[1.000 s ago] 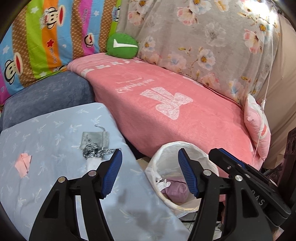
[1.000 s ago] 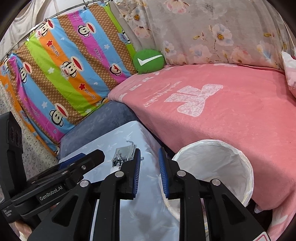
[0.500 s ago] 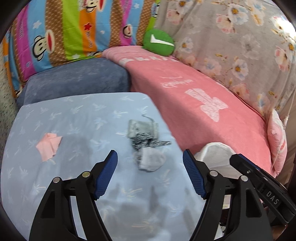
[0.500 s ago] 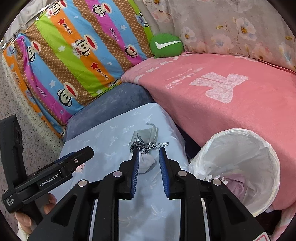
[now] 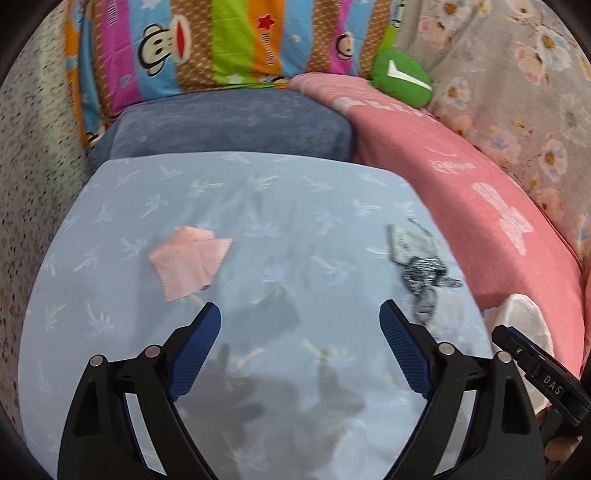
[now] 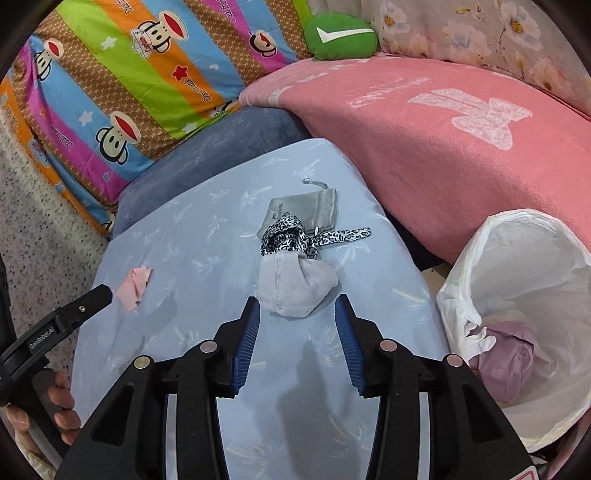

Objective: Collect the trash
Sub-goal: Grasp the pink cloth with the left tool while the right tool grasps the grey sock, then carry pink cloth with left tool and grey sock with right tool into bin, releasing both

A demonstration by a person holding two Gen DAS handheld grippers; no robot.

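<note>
Since the earlier frames, both grippers have swung away from the bin and over the table, and the right gripper's fingers, formerly almost together, now stand parted.

Left gripper (image 5: 300,314): fingers spread wide, holding nothing, touching nothing. It hovers above the light blue tablecloth (image 5: 258,192). A pink paper scrap (image 5: 187,260) lies flat on the cloth, ahead of the left finger and apart from it. The scrap is creased, with pinked edges.

Right gripper (image 6: 297,306): fingers moderately open, holding nothing. A pale grey crumpled cloth (image 6: 295,284) lies on the tablecloth just ahead of the gap between the fingertips; contact cannot be confirmed. Against the far side of that cloth sits a leopard-print fabric strip (image 6: 291,236), bunched, with one tail extending to the right. It overlaps a grey drawstring pouch (image 6: 314,206) lying flat beyond it.

Trash bin (image 6: 517,314): lined with a white plastic bag, positioned beside the right edge of the table, below the pink blanket (image 6: 443,140). A mauve crumpled item (image 6: 506,365) rests inside it.

A green cushion (image 6: 340,35) sits at the rear of the blanket.
</note>
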